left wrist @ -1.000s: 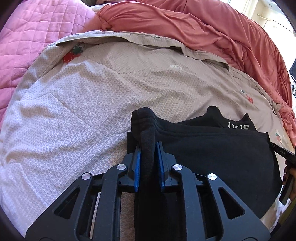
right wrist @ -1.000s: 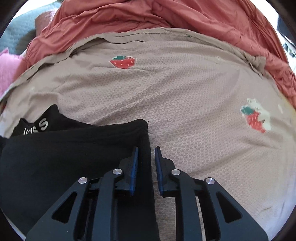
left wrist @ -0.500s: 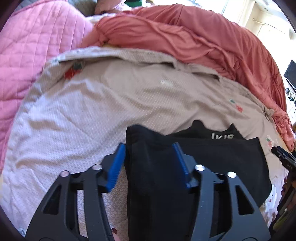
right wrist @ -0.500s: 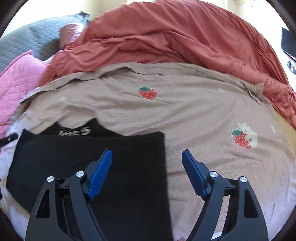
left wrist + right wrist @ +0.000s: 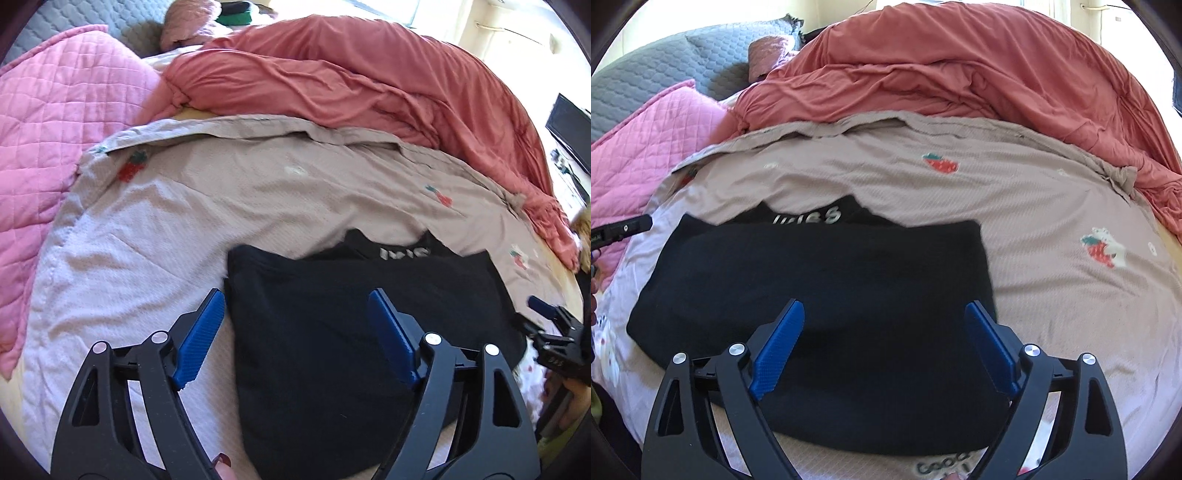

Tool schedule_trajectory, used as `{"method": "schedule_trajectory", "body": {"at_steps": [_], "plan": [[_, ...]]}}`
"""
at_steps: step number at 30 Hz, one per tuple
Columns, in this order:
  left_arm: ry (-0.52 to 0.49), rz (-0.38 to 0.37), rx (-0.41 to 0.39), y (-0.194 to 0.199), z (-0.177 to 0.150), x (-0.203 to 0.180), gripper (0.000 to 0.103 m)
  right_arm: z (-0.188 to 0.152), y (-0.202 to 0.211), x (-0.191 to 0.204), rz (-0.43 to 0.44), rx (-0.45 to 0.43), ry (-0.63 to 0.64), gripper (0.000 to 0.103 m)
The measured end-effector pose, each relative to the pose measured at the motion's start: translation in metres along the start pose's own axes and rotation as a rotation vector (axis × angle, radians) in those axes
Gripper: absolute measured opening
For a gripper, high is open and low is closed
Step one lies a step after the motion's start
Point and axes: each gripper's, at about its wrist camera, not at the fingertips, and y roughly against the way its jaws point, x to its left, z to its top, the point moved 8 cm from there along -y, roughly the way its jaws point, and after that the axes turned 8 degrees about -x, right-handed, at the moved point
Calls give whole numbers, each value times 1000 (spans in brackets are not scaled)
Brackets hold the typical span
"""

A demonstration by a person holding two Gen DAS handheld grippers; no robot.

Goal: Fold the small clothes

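Both tongs, left [image 5: 297, 338] and right [image 5: 884, 349], are hovering spread over the black garment [image 5: 820, 295], its long axis lying across the lower frame.

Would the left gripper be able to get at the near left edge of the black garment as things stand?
Probably yes: the left gripper is open just above the black garment, whose left edge lies flat on the beige sheet with nothing covering it.

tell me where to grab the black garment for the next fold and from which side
Probably the black garment is best pinched at its two short side edges. The left gripper comes in from its left edge and the right gripper from the right corner, since it lies flat and wide across the beige sheet, with both grippers open above it.
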Motion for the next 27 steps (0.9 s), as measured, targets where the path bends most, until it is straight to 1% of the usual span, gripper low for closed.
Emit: {"method": "schedule_trajectory", "body": {"at_steps": [3, 4, 5, 8, 11, 13, 15, 18, 21, 25, 27], "plan": [[-27, -69, 38, -3, -14, -26, 73, -9, -1, 6, 2, 15, 15, 88], [-55, -83, 59, -8, -21, -38, 76, -13, -1, 7, 4, 21, 11, 88], [-79, -78, 72, -11, -27, -43, 79, -15, -1, 7, 8, 29, 5, 88], [-123, -46, 124, -23, -43, -48, 82, -24, -6, 4, -13, 60, -11, 88], [-113, -16, 197, -34, -59, -40, 85, -36, -12, -2, -31, 108, -25, 88], [-98, 15, 243, -42, -68, -30, 86, -49, -19, -11, -60, 164, -39, 88], [-95, 25, 272, -48, -76, -23, 87, -61, -23, -18, -73, 187, -65, 88], [-110, 32, 283, -51, -80, -23, 89, -71, -26, -26, -51, 187, -123, 90], [-116, 34, 285, -53, -82, -23, 91, -71, -26, -25, -53, 189, -115, 91], [-100, 15, 275, -51, -74, -25, 92, -68, -22, -26, -52, 179, -123, 92], [-74, -17, 259, -45, -68, -27, 92, -64, -17, -27, -55, 159, -136, 92]]}}
